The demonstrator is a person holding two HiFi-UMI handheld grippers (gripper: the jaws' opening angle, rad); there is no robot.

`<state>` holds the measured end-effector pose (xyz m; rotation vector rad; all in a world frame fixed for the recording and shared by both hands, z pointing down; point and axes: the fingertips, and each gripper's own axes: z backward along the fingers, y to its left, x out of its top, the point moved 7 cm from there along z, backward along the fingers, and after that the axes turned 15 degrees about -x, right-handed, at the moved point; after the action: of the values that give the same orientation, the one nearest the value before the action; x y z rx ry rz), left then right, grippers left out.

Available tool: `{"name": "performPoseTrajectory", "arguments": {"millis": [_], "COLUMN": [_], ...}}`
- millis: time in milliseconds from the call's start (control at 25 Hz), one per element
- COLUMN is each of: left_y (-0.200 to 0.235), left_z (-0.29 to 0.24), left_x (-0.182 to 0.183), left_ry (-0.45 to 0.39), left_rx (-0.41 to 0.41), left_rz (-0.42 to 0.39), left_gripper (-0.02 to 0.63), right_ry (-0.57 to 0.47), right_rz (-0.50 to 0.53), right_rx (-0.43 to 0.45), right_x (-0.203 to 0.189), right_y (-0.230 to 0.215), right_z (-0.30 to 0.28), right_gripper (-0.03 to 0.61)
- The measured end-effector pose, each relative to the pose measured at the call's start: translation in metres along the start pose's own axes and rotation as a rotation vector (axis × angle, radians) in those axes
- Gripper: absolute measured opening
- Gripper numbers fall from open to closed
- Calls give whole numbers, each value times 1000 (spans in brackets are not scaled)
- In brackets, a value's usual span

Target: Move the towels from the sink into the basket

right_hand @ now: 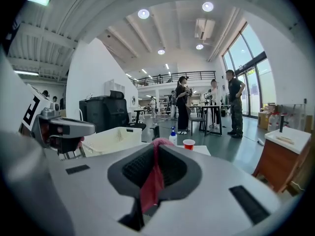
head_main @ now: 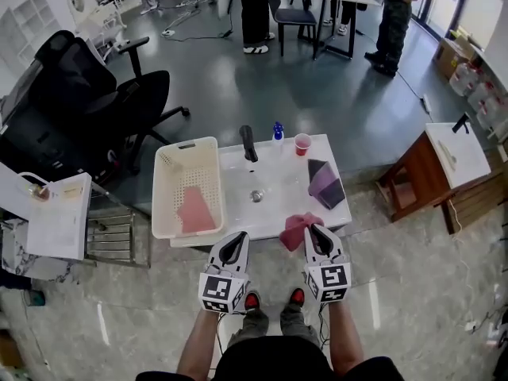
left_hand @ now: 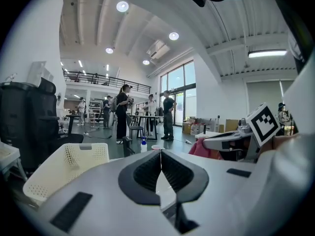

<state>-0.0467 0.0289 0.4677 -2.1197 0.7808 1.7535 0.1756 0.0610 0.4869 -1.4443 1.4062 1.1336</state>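
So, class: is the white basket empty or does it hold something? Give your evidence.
Not empty. The head view shows a pink towel lying inside the basket, on its perforated bottom.

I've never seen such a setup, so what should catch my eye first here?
The right hand-held gripper, near the front edge of the sink, pinches a red towel. Left of the sink, a white basket holds a pink towel; a purple towel lies at the sink's right end.
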Motion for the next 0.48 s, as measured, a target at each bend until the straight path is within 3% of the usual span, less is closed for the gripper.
{"name": "performPoseTrajectory", "arguments": {"millis": [480], "left_y": [19], "left_z": [48], "left_x": [27], "left_ry": [-71], "left_rx": [16], "left_rz": [-63], "left_gripper": [8], "right_ry": [-120], "right_rz": [-2], "right_rx": [4], "right_x": [45], "right_y": [44], "right_z": [22], "right_gripper": [51]}}
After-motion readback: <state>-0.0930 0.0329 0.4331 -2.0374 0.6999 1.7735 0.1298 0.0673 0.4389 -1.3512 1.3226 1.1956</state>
